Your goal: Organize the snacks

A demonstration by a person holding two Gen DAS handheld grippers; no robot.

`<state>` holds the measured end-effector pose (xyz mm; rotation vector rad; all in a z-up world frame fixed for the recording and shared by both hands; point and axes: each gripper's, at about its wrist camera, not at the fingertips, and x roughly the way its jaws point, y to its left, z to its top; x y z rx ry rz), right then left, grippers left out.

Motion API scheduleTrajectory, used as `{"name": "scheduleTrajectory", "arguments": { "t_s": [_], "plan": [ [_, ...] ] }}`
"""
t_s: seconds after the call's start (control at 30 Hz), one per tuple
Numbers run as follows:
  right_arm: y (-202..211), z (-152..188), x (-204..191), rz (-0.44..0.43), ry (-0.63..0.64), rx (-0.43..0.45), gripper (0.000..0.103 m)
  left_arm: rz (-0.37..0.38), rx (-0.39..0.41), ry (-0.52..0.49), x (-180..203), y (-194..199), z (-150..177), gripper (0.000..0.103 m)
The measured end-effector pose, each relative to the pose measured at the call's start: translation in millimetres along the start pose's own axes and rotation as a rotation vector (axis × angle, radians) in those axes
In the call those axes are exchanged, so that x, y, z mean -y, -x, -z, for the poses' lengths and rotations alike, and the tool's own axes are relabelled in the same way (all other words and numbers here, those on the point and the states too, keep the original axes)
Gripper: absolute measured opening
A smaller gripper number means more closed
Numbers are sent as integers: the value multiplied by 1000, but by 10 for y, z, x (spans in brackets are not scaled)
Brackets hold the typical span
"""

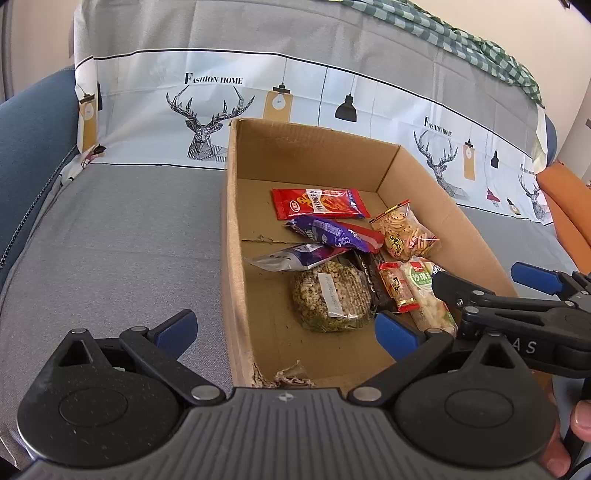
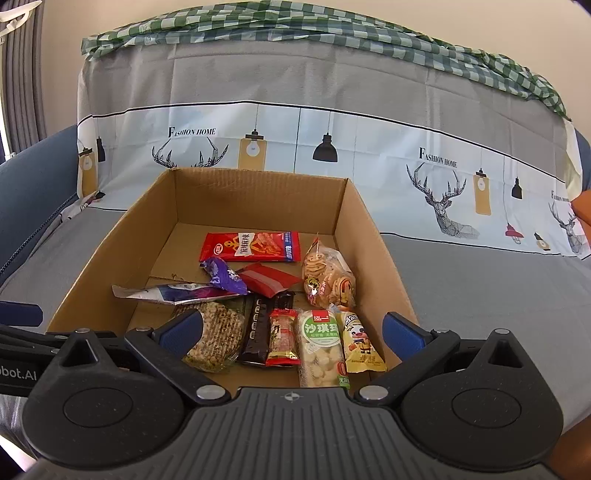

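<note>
An open cardboard box (image 2: 258, 192) sits on a grey-covered sofa (image 1: 110, 240), and all the snacks lie on its floor. At the far end lies a flat red packet (image 2: 251, 246). Just right of it stands a clear bag of round crackers (image 2: 328, 280). Nearer, a purple wrapper (image 2: 223, 276) overlaps a small dark-red sachet (image 2: 267, 278) and a silvery blue-and-white pouch (image 2: 177, 293) that points left. Along the near edge, left to right, lie a clear pack of puffed grain cake (image 2: 218, 339), a dark brown bar (image 2: 258, 332), a small red-and-gold stick (image 2: 282, 338), a green-labelled white pack (image 2: 321, 347) and a yellow cartoon packet (image 2: 360, 345), side by side and touching.

The left gripper (image 1: 286, 330) hangs above the box's near left wall, its blue-padded fingers (image 1: 177, 326) spread wide with nothing between them. The right gripper (image 2: 293, 330) hovers over the near row, fingers (image 2: 400, 330) equally wide apart and holding nothing; its left pad sits in front of the grain cake. A green checked cloth (image 2: 332, 29) drapes the sofa back, above a deer-print cover (image 2: 406, 155).
</note>
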<state>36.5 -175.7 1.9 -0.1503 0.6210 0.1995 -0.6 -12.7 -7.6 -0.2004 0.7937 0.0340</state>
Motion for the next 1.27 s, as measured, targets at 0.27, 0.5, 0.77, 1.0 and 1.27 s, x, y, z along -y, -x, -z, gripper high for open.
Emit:
{"name": "scheduleTrajectory", "arguments": {
  "t_s": [0.27, 0.5, 0.77, 1.0, 1.27],
  "plan": [
    [-10, 1, 7, 0, 0, -2, 102, 2, 0, -4, 14, -7, 4, 102],
    [-15, -2, 10, 0, -1, -2, 102, 18, 5, -8, 16, -3, -2, 102],
    [-19, -7, 14, 1, -6, 1, 102, 36, 18, -16, 29, 21, -3, 102],
    [-7, -12, 4, 4, -13, 0, 102, 50, 25, -19, 41, 34, -9, 102],
    [31, -44, 24, 8, -42, 16, 102, 76, 60, -34, 92, 56, -42, 102]
  ]
}}
